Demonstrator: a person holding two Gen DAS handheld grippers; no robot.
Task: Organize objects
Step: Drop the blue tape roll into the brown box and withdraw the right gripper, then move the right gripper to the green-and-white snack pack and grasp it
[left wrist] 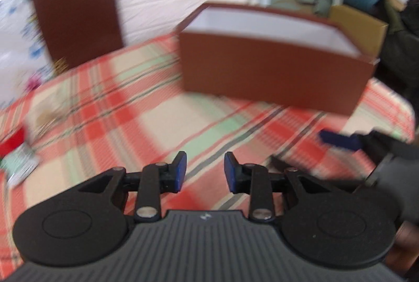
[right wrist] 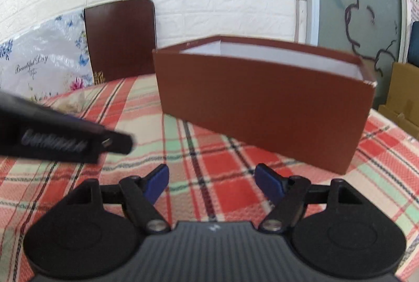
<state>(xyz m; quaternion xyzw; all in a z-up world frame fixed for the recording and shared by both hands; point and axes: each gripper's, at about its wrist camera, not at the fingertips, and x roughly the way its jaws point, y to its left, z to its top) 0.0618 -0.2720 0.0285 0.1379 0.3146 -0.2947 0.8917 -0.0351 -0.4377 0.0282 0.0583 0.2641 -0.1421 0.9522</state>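
An open brown box [left wrist: 275, 72] with a white inside stands on the plaid tablecloth [left wrist: 131, 109]; it also shows in the right wrist view [right wrist: 262, 104]. Its brown lid [left wrist: 76, 12] leans upright against the white wall, also in the right wrist view [right wrist: 120, 41]. My left gripper [left wrist: 205, 172] is open and empty above the cloth, short of the box. My right gripper [right wrist: 212, 182] is open and empty, in front of the box. The right gripper's blue fingertip [left wrist: 340, 140] shows at the right of the left view. The left gripper's body [right wrist: 60, 138] crosses the left of the right view.
Small packets [left wrist: 18, 159] lie blurred at the table's left edge. A flowered plastic bag [right wrist: 44, 65] lies against the wall at the left. Cardboard boxes [right wrist: 403, 99] stand past the table's right edge. A door with a drawn cat [right wrist: 361, 7] is behind the box.
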